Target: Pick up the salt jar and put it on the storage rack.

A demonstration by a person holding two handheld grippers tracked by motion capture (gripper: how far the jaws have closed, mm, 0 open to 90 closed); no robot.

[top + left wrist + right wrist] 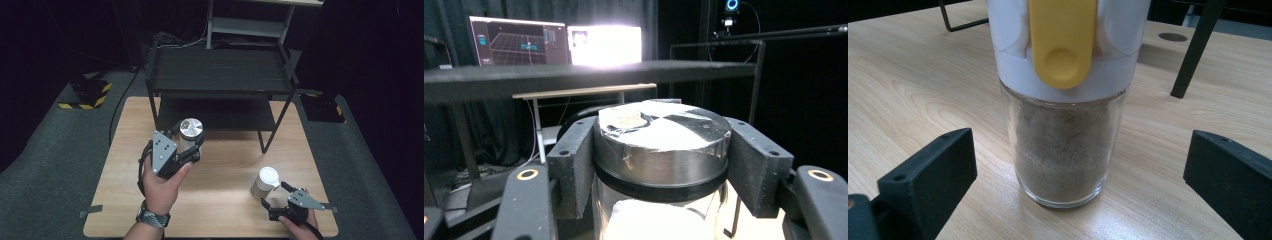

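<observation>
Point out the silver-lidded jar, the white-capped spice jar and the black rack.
silver-lidded jar (pixel 663 131): left gripper view, on its lid top.
white-capped spice jar (pixel 1063 150): right gripper view, on its glass body.
black rack (pixel 220 70): high view, on its top shelf.

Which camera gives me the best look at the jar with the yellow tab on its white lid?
The right gripper view: the jar stands close, showing its yellow tab, white lid and brownish powder. The high view shows it small from above. The left gripper view shows a different, silver-lidded jar.
</observation>
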